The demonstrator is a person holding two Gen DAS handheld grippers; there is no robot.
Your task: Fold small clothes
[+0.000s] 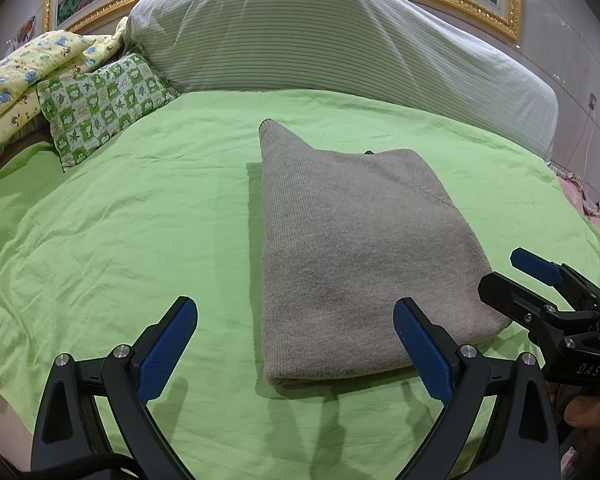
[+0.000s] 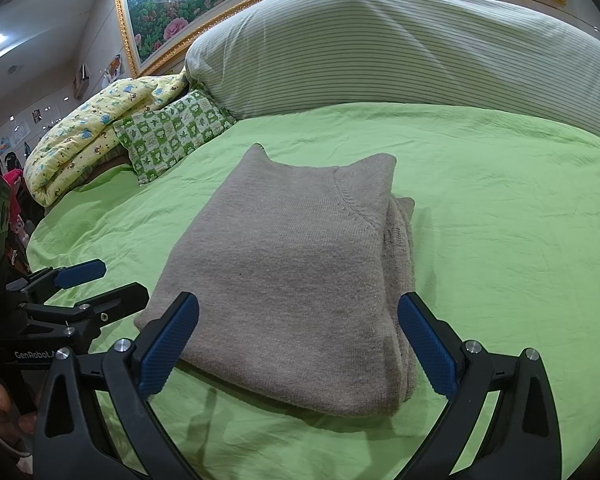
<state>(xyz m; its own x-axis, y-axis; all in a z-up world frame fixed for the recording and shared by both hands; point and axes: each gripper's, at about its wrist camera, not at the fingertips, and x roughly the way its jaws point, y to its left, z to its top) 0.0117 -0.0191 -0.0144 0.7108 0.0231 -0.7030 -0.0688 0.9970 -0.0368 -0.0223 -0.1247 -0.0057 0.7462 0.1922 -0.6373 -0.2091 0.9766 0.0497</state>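
Observation:
A grey knitted sweater (image 1: pixel 352 248) lies folded into a flat bundle on the light green bedsheet (image 1: pixel 120 220); it also shows in the right wrist view (image 2: pixel 292 280), with layered folded edges along its right side. My left gripper (image 1: pixel 296 344) is open and empty, hovering just above the bundle's near edge. My right gripper (image 2: pixel 298 344) is open and empty, over the bundle's near edge from the right. Each gripper shows in the other's view: the right one (image 1: pixel 540 280) at the far right, the left one (image 2: pixel 88 284) at the far left.
A large striped bolster (image 1: pixel 320 32) runs along the head of the bed under a gilt-framed flower picture (image 2: pixel 204 4). A green checked pillow (image 1: pixel 100 108) and a yellow patterned quilt (image 1: pixel 24 76) lie at the far left. Pink cloth (image 1: pixel 580 196) lies at the right edge.

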